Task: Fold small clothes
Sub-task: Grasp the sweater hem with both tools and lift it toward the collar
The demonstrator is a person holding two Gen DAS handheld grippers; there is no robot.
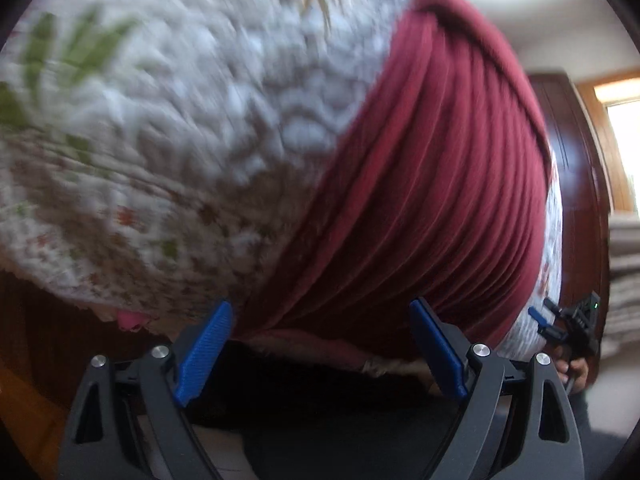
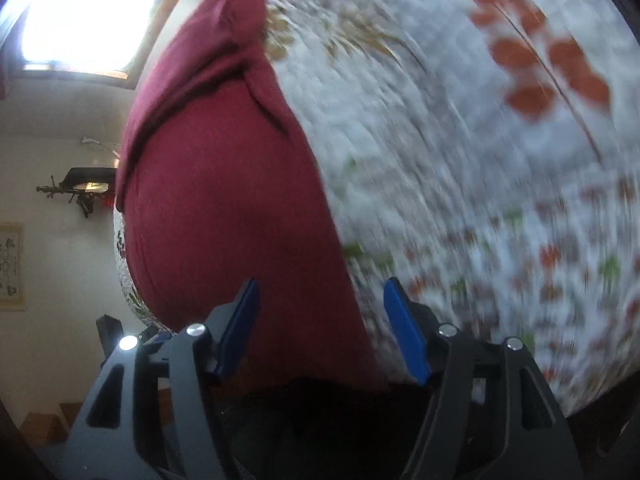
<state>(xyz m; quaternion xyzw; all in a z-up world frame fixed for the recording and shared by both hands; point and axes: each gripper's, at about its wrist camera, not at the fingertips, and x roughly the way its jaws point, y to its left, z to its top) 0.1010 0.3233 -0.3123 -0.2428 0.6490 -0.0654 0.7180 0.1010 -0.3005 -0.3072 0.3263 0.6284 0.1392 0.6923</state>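
in the left wrist view the left gripper (image 1: 322, 346) has its blue pads spread wide, holding nothing; the maroon garment (image 1: 424, 184) lies on the floral quilt (image 1: 168, 128), its near hem just beyond the fingertips, at the quilt's near edge; it is drawn into long soft ridges, so it looks light, limp and thin, likely to sag and bunch once lifted; far to the right the right gripper (image 1: 560, 320) shows small, held by a hand (image 1: 576, 372), beside the garment's other side.

in the right wrist view the right gripper (image 2: 320, 330) also stands apart, pinching nothing; the maroon garment (image 2: 224, 200) runs away from between the pads, smooth near the fingers and creased toward the far end, with the floral quilt (image 2: 480, 160) blurred to the right; the cloth should not slip much from the ribbed pads; the best hold, i judge, is the near hem at each side, one corner per gripper, pinched deep enough to catch every layer.
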